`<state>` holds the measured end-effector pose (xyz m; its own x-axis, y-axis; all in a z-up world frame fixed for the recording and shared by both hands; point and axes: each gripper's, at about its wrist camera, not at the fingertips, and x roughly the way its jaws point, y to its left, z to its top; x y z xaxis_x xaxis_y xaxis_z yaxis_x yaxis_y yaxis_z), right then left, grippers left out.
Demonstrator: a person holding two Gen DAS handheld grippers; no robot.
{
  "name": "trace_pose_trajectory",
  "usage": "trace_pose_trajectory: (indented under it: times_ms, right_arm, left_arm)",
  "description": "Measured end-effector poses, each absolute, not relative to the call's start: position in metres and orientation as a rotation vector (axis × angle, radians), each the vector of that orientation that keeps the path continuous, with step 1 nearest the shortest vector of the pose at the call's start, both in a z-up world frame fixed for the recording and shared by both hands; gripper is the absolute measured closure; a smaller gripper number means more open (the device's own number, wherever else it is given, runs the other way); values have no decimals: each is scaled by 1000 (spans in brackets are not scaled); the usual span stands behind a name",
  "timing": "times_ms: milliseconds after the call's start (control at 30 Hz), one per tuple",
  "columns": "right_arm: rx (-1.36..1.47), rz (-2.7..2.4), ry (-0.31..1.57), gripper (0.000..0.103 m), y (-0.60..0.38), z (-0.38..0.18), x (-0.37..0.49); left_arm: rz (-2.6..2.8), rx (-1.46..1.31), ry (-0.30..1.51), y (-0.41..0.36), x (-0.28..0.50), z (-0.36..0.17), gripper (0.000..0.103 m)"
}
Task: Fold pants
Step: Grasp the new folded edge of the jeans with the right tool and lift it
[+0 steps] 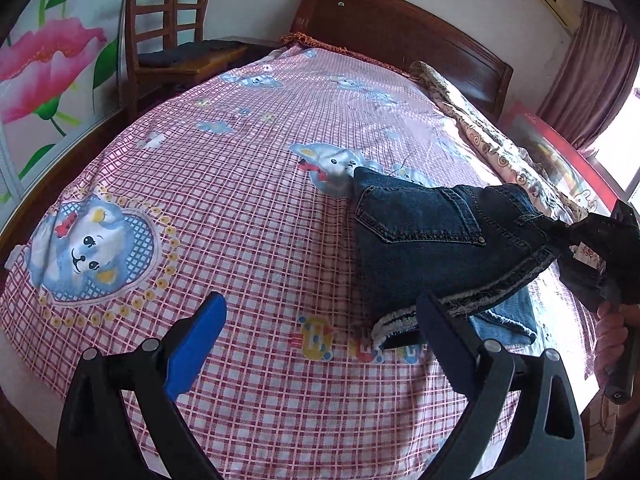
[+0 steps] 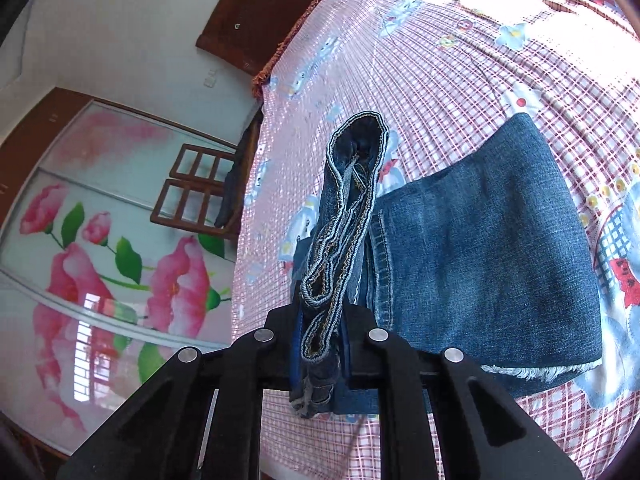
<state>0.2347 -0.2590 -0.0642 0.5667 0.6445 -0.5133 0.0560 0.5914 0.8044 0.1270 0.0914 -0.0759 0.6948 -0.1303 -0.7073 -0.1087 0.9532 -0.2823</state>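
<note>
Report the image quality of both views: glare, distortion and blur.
Left wrist view: strong fisheye curve bends the bed; daylight from the window washes out the right edge; jeans sharp. Right wrist view: glare bleaches the bedsheet at the top; the waistband in the right gripper is sharp, with dark corners.

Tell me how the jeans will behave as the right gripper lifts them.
The jeans will likely drape: they already sag from the right gripper. Stacked denim looks fairly heavy. The frayed hem may trail on the bedsheet.
</note>
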Motion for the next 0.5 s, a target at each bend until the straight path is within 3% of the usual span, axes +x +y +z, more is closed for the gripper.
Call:
trace_pose_trajectory:
  times_ms: [167, 500]
  right_arm:
    - [912, 391, 849, 90, -287, -52, 222]
    - [986, 265, 863, 90, -346, -113, 182]
  left_arm:
    - [-16, -298, 798, 88, 130, -73, 6]
    - [-44, -252, 811, 65, 137, -74, 6]
